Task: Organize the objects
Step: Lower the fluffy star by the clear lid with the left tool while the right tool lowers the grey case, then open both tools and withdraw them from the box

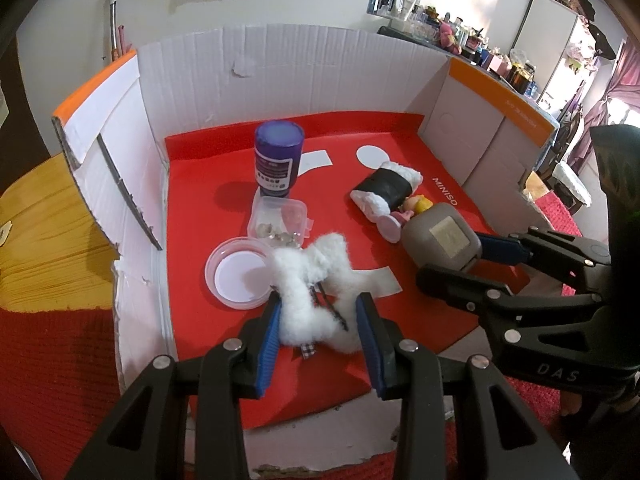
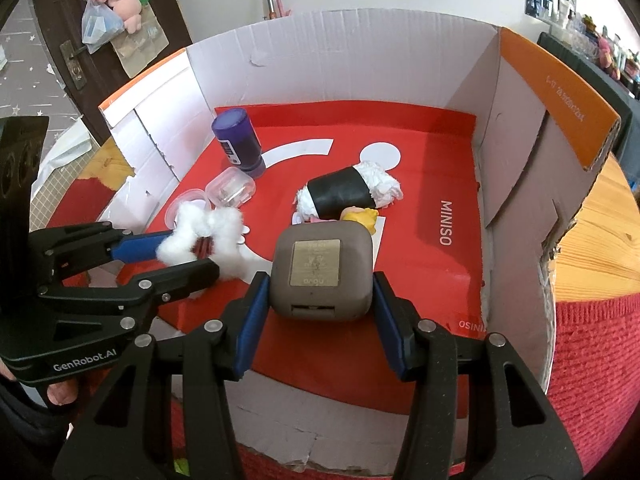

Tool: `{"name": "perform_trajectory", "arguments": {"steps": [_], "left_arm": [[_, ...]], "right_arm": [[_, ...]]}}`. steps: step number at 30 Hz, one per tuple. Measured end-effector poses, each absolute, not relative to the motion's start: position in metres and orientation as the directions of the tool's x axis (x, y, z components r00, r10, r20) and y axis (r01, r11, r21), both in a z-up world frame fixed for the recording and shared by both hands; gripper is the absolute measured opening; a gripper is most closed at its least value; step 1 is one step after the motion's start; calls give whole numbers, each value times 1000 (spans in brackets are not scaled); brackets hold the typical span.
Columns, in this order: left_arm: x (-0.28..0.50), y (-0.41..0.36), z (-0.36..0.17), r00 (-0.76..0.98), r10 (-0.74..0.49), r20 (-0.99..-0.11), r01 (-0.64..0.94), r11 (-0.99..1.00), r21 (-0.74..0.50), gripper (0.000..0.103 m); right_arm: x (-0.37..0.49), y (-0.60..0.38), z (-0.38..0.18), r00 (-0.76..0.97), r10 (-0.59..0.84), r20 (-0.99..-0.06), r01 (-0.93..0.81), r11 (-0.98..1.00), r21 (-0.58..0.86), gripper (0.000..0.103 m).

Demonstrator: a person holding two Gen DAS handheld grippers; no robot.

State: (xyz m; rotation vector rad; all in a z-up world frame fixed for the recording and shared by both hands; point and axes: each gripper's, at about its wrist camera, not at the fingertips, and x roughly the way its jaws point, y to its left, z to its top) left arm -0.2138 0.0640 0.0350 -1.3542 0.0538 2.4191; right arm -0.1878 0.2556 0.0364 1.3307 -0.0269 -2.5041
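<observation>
Cardboard walls of a white box (image 1: 256, 80) with orange-faced flaps are ringing a red liner (image 1: 200, 272) printed "MINISO" along its right side. Ahead of the right gripper (image 2: 318, 300), a sushi-roll plush (image 2: 348, 192) is lying on its side, its long axis running left to right, slightly tilted. Far ahead and left of both claws, a purple jar (image 1: 278, 156) is standing upright, its label too small to read. The right gripper's jaws are sitting wide, flanking a taupe square case (image 2: 320, 276) without clearly touching it; its gold plate's writing is illegible. The left gripper (image 1: 320, 316), marked "GenRobot.AI", is straddling a white fluffy hair clip (image 1: 310, 280), jaws wide, left pad touching fluff. Just beyond are lying a round clear lid (image 1: 238, 272) and a small clear box (image 1: 278, 218).
</observation>
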Motion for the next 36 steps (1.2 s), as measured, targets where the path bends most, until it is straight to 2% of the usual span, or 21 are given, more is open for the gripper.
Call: {"name": "perform_trajectory", "arguments": {"steps": [14,18,22,24,28,36], "left_arm": [[-210,63,37,-497,262,-827,-337,-937,-94,49],[-208,63,39,-507,256,-823,-339,-937,-82,50],[-206,62,41,-511,259,-819,-338,-937,-85,51],[-204,62,43,-518,259,-815,-335,-938,-85,55],[-200,63,47,-532,260,-806,-334,-939,-82,58],[-191,62,53,-554,261,-791,-328,-941,-81,66]], "right_arm": [[-187,257,38,-525,-282,-803,257,-952,167,49],[-185,257,40,-528,-280,-802,259,-952,162,56],[-184,258,41,-531,-282,-799,261,-952,163,56],[-183,258,42,-533,-282,-797,260,-952,163,56],[-179,258,45,-540,-283,-793,259,-952,164,57],[-168,260,55,-563,-281,-778,262,-953,154,65]]}}
